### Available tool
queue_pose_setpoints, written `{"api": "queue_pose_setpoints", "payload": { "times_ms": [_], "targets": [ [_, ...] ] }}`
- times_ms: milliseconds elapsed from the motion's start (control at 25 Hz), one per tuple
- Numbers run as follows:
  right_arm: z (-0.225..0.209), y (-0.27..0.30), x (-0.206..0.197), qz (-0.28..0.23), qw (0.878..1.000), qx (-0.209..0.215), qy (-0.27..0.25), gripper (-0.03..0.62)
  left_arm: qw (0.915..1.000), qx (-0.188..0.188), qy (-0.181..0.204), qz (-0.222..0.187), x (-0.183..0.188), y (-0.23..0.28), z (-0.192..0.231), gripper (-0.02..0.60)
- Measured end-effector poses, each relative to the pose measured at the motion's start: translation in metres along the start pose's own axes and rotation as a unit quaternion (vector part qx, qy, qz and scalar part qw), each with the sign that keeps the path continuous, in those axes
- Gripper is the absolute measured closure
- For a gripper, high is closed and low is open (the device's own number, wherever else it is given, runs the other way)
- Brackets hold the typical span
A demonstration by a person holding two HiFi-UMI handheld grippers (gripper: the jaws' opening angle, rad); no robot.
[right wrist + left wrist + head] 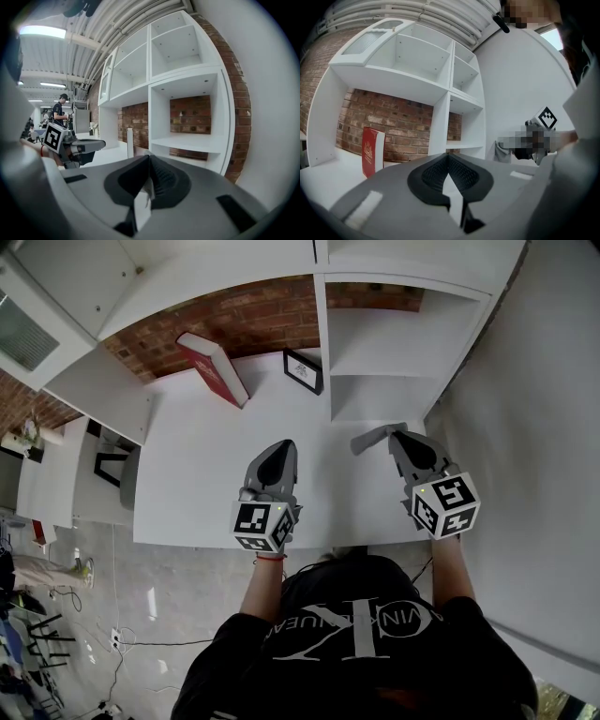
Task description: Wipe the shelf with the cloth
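Observation:
The grey cloth [373, 438] sticks out leftward from my right gripper [398, 439], which is shut on it just above the white shelf surface [206, 474], in front of the lower right compartment [375, 395]. In the left gripper view the cloth [502, 152] hangs from that gripper. In the right gripper view a pale strip of cloth [142, 202] shows between the closed jaws of the right gripper [149, 159]. My left gripper [278, 448] hovers over the middle of the surface, shut with nothing in it; its own view shows the left gripper [449, 159] with its jaws meeting at the tip.
A red book [214, 367] leans at the back left against the brick wall, and a black picture frame [303, 370] stands beside the upright divider. Open white compartments [384, 343] rise at the right. A white wall [544, 427] borders the right side. Floor with cables [122, 643] lies below left.

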State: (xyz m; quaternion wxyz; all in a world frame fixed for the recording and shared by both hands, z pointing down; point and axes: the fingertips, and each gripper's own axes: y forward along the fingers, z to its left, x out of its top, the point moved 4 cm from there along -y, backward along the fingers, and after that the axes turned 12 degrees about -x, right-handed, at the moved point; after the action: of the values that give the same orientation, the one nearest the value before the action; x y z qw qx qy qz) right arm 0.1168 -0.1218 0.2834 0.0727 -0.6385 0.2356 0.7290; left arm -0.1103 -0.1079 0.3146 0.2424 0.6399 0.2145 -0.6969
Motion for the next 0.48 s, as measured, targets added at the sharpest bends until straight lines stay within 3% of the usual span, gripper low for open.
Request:
{"api": "queue_pose_setpoints", "payload": {
  "times_ms": [480],
  "targets": [
    [-0.0028, -0.0013, -0.0001, -0.006, 1.000, 0.006, 0.007, 0.576, 0.9999, 0.009, -0.003, -0.004, 0.0022, -0.0002, -0.0003, 0.572]
  ]
}}
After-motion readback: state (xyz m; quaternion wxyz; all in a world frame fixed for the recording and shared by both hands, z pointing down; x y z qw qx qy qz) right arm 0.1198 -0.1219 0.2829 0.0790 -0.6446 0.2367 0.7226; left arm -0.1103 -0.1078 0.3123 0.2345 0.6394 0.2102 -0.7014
